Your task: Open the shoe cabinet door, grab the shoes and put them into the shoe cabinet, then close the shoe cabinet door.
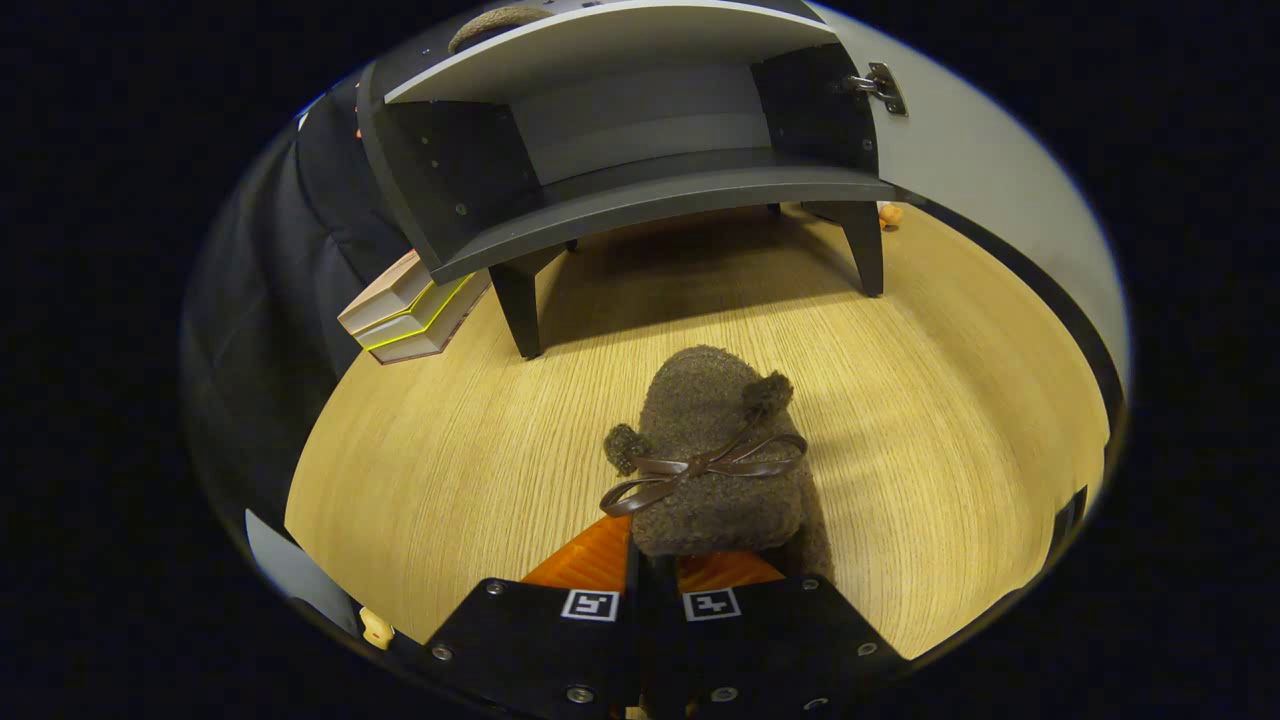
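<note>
- Gripping the rear edge of a fuzzy brown shoe (715,450), the hand-held gripper (655,570) has its 2 fingers (590,560) drawn close together, with the heel end of the shoe pinched between them.
- The shoe points away from the fingers, toe toward the shoe cabinet (640,130), and carries a thin brown ribbon bow (700,468) across its top with 2 small pompoms beside it.
- It sits over the wooden tabletop (460,470); I cannot tell whether its sole touches the surface or is lifted just off it.
- The shoe cabinet stands beyond the shoe on dark legs (520,310), well apart from it, with bare tabletop between.
- The cabinet door (960,170) is swung open to the right, and a metal hinge (885,88) shows at its inner edge.
- The compartment facing the gripper is open, with a dark shelf board (660,195) along its bottom and a pale panel along its top.
- A second fuzzy brown thing (495,22) lies on top of the cabinet, only partly seen.
- A stack of 2 books (410,315) lies on the tabletop just beside the cabinet's left leg.
- A small orange thing (890,213) lies past the right leg, near the open door; it is too small to tell what it is.
</note>
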Action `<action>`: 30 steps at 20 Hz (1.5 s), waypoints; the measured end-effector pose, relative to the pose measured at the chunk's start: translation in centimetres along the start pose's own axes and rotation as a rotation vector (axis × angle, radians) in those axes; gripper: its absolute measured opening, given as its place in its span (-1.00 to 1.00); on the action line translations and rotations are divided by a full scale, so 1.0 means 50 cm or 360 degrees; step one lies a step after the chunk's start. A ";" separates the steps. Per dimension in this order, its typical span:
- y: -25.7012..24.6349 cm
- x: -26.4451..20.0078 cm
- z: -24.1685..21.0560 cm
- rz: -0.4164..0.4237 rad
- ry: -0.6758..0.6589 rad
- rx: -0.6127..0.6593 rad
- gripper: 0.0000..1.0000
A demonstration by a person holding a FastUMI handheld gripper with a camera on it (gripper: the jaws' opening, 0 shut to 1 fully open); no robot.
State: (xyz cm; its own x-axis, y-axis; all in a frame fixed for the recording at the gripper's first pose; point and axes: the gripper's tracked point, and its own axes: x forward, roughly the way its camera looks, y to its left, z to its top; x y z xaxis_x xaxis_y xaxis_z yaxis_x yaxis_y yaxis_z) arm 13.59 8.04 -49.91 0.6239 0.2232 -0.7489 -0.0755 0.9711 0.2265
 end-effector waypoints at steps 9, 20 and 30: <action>0.011 -0.143 0.075 -0.0014 -0.0141 -0.0066 -0.88; 0.054 -0.372 0.452 -0.0113 -0.0623 -0.0280 -0.88; 0.037 -0.267 0.838 -0.0195 -0.0768 -0.0415 -0.88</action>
State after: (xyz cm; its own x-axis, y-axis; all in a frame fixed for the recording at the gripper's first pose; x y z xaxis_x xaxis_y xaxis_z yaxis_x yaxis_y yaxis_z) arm 37.70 3.31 -13.42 0.9207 0.1027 -0.3766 -0.1315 0.9900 -0.0516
